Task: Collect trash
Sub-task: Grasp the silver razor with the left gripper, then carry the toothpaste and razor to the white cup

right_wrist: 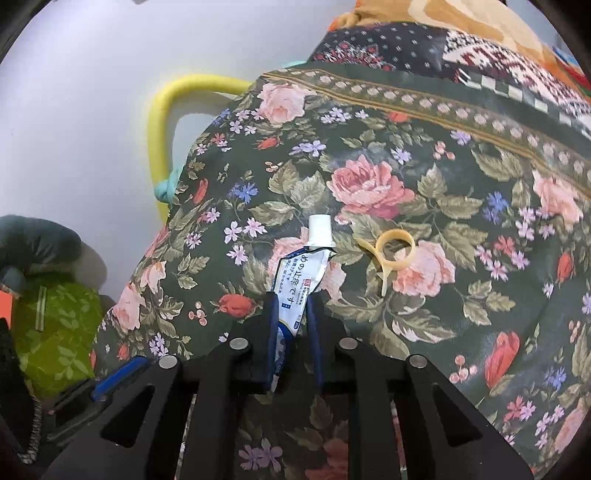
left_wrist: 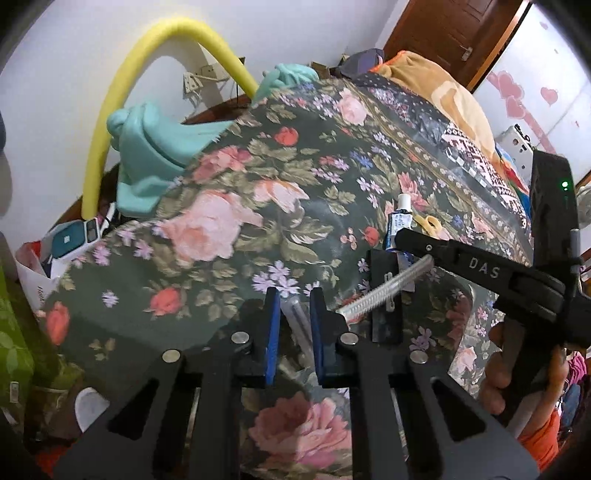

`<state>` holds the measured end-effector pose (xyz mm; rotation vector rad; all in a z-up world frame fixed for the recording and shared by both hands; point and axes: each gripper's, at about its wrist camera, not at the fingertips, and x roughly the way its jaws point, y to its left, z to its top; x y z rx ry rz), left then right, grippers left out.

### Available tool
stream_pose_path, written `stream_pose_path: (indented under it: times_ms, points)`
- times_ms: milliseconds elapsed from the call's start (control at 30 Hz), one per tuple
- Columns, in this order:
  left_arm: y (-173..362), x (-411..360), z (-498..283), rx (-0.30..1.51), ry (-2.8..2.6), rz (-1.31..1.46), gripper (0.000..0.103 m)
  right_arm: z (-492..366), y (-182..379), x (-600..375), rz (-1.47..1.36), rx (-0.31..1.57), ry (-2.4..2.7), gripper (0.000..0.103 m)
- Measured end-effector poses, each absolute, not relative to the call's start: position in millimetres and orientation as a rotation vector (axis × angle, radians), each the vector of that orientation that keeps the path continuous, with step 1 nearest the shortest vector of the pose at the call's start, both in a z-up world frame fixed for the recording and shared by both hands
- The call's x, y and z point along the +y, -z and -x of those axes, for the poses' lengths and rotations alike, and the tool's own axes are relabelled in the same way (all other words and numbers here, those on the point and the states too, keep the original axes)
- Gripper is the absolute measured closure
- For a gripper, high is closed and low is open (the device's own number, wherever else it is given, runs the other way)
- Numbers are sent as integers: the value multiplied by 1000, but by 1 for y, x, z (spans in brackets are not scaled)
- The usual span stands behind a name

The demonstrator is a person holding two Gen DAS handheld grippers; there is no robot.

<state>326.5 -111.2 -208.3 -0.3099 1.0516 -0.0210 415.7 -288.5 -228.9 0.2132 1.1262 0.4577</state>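
Note:
A squeezed white-and-blue tube with a white cap lies on the floral bedspread. My right gripper is shut on the tube's lower end. A yellow plastic ring with a tail lies just right of the tube. In the left wrist view my left gripper is shut on a clear bag that drapes over the bedspread. The right gripper shows there too, over the tube and the ring.
A yellow foam tube arches against the white wall behind teal plush toys. A brown door stands at the far right. A green floral bag and clutter sit left of the bed. An orange blanket lies further up the bed.

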Motion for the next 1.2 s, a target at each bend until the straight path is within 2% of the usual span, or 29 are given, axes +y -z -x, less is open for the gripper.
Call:
stream_pose_path:
  times_ms: [200, 733, 1200]
  points:
    - [190, -107, -318, 1016, 13, 273, 93, -403, 206, -281, -146, 1067, -480, 100]
    - [118, -99, -254, 885, -41, 199, 93, -333, 125, -284, -30, 929, -514, 100]
    - [103, -28, -151, 850, -234, 250, 93, -243, 93, -222, 66, 901, -692, 100]
